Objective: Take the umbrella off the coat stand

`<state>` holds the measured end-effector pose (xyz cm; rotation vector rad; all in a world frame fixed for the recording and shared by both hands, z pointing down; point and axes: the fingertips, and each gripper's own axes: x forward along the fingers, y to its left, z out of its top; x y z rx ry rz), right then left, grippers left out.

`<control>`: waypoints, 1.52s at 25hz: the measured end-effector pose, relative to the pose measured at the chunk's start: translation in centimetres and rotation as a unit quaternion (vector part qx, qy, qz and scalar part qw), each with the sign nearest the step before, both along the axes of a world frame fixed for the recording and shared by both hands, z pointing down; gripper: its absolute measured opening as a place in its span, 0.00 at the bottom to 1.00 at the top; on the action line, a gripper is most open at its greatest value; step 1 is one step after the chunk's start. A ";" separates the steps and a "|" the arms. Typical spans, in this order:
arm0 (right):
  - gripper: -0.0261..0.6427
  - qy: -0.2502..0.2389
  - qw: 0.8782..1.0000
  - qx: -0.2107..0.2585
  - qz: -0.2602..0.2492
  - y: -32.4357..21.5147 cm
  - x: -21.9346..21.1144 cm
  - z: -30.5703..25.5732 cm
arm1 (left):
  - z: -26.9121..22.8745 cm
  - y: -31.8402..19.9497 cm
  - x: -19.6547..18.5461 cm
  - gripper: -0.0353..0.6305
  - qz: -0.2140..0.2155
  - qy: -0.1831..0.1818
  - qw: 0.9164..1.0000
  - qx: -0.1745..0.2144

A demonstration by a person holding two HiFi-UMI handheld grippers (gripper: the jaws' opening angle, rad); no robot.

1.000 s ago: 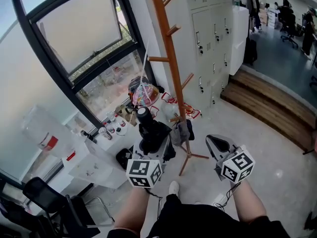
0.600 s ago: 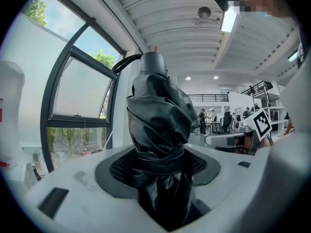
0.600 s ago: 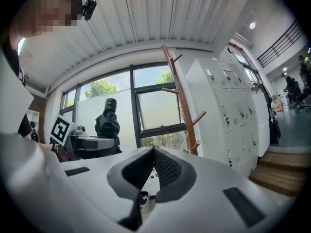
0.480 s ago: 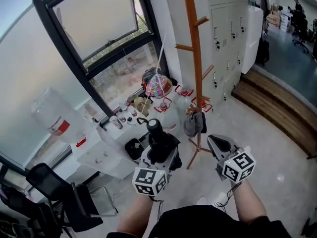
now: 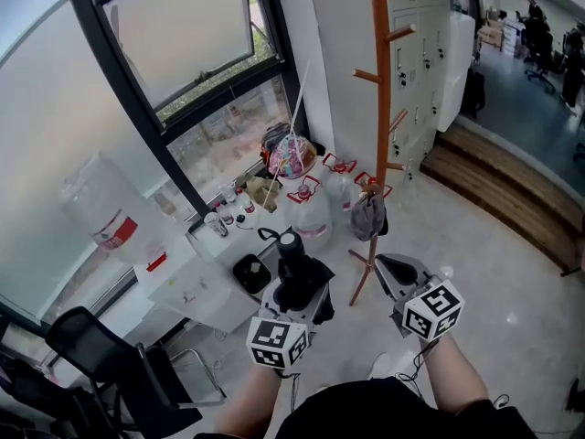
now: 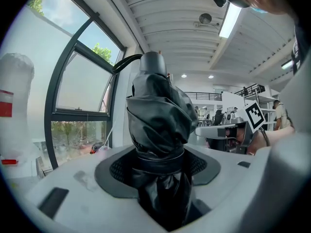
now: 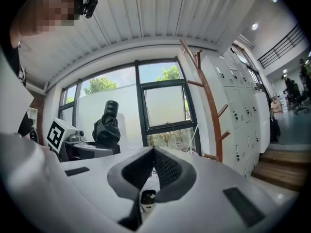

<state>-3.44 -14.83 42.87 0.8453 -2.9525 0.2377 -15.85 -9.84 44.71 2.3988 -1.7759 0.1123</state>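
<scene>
A folded black umbrella (image 5: 294, 271) stands upright between the jaws of my left gripper (image 5: 297, 289), which is shut on it. In the left gripper view the umbrella (image 6: 160, 125) fills the middle, its fabric bunched where the pads of the left gripper (image 6: 158, 171) clamp it. The orange wooden coat stand (image 5: 380, 108) rises ahead and to the right, apart from both grippers. My right gripper (image 5: 388, 269) is beside the left one with its jaws closed together and nothing in them. From the right gripper (image 7: 153, 152) view I see the stand (image 7: 209, 106) and the umbrella (image 7: 108, 125) at the left.
A grey cloth (image 5: 368, 218) hangs low on the stand. Water jugs (image 5: 311, 218) and small items crowd the floor by the window. White lockers (image 5: 430, 44) stand behind the stand, a wooden step (image 5: 494, 190) lies to the right, and a black chair (image 5: 101, 364) is at the lower left.
Both grippers have drawn back from the coat stand, which now lies farther ahead and to the right. The umbrella has stayed in the left gripper throughout.
</scene>
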 end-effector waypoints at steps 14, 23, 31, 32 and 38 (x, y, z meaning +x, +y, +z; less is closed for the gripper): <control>0.12 0.021 0.994 -0.007 0.106 8.0 2.7 1.3 | 2.4 5.9 2.6 0.44 0.112 0.020 0.993 -0.010; 0.12 0.018 0.991 -0.011 0.131 11.3 3.0 1.7 | 2.7 9.0 3.3 0.44 0.144 0.016 0.989 -0.016; 0.12 0.018 0.992 -0.004 0.127 11.7 3.2 1.2 | 2.1 9.6 3.8 0.44 0.143 0.018 0.989 -0.010; 0.12 0.018 0.992 -0.004 0.127 11.7 3.2 1.2 | 2.1 9.6 3.9 0.44 0.143 0.018 0.989 -0.009; 0.12 0.021 0.992 -0.003 0.122 11.6 3.2 1.2 | 2.0 9.5 4.1 0.44 0.141 0.019 0.990 -0.007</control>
